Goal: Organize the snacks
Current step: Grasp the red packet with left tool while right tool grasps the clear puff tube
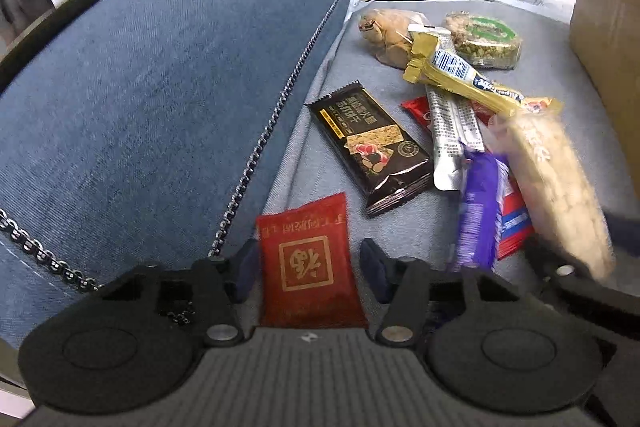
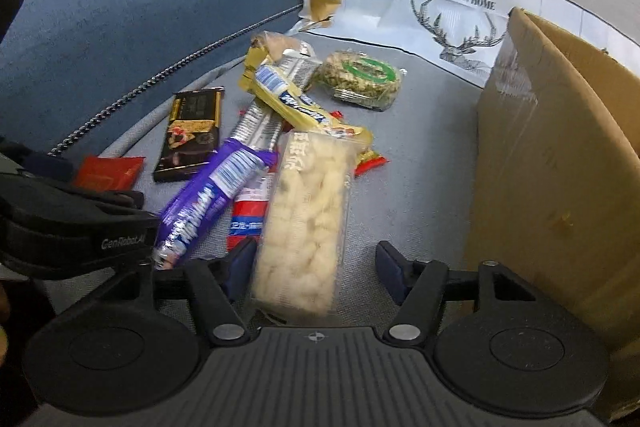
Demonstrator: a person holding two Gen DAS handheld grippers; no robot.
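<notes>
Snacks lie heaped on the grey sofa seat point(image 1: 400, 235). Left wrist view: the left gripper point(image 1: 308, 269), jaws wide, straddles a red sachet point(image 1: 310, 259) with a gold Chinese character; likely next, close on it. Right wrist view: the right gripper point(image 2: 316, 271), jaws wide, straddles a clear puffed-rice bar point(image 2: 308, 219) beside the cardboard box point(image 2: 560, 155); a bag behind reads "FASHION HOME".

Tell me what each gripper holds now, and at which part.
Nothing is clearly held. The left gripper has open jaws around the near end of the red packet; the right gripper has open jaws around the near end of the puffed snack pack.
</notes>
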